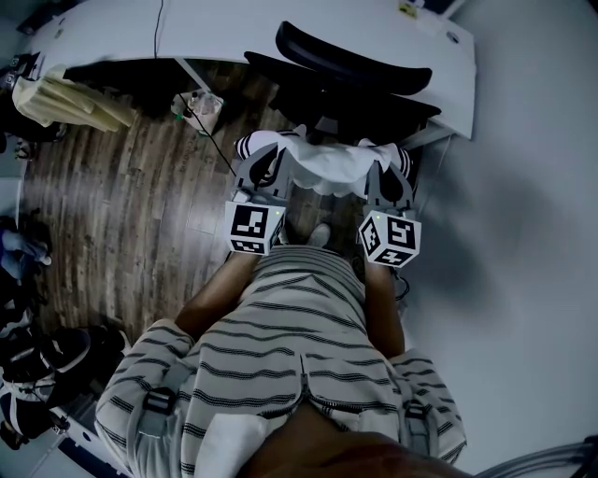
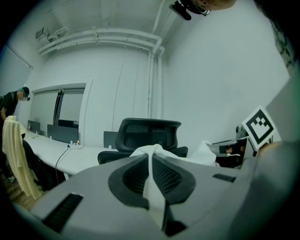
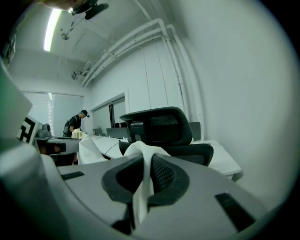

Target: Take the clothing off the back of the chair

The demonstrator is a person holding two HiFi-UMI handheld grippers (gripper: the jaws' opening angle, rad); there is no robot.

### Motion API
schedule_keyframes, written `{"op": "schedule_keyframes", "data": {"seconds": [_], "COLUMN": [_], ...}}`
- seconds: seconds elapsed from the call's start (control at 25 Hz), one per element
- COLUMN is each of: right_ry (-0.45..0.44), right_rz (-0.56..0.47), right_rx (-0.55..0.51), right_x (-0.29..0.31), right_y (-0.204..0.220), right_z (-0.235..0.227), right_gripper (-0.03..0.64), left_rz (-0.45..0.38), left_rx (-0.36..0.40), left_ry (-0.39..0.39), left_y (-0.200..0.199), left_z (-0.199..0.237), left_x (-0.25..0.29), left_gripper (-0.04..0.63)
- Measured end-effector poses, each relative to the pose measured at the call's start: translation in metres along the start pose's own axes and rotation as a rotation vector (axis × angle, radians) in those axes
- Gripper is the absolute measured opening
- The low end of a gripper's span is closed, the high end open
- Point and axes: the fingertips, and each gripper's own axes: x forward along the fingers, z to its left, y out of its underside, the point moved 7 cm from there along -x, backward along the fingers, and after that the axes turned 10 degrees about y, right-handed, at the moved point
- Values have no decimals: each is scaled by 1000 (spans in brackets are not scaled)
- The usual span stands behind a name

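A white garment [image 1: 327,163] hangs stretched between my two grippers, just in front of the black office chair [image 1: 355,84] and off its back. My left gripper [image 1: 264,161] is shut on the garment's left end, and my right gripper [image 1: 392,175] is shut on its right end. In the left gripper view the white cloth [image 2: 153,187] runs pinched between the dark pads of the left gripper [image 2: 151,161], with the chair [image 2: 150,133] behind. The right gripper view shows the same: the cloth [image 3: 142,185] is clamped in the right gripper [image 3: 146,161], before the chair [image 3: 161,124].
A long white desk [image 1: 234,28] stands behind the chair. A cream garment [image 1: 56,98] drapes another seat at far left. A pale wall [image 1: 523,233] rises close on the right. A cable [image 1: 210,131] crosses the wooden floor. A person [image 3: 75,124] stands far off.
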Motion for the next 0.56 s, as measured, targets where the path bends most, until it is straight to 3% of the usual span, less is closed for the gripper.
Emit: {"op": "schedule_keyframes", "data": {"seconds": [0.56], "right_ry": [4], "right_rz": [-5], "right_rx": [5], "right_x": [-1], "right_y": [-3], "right_z": [-1], "right_gripper": [29], "left_rz": [7], "left_rx": [-2], "left_ry": [6], "left_y": [0], "left_z": [0], "left_x": [0], "left_gripper": [31]}}
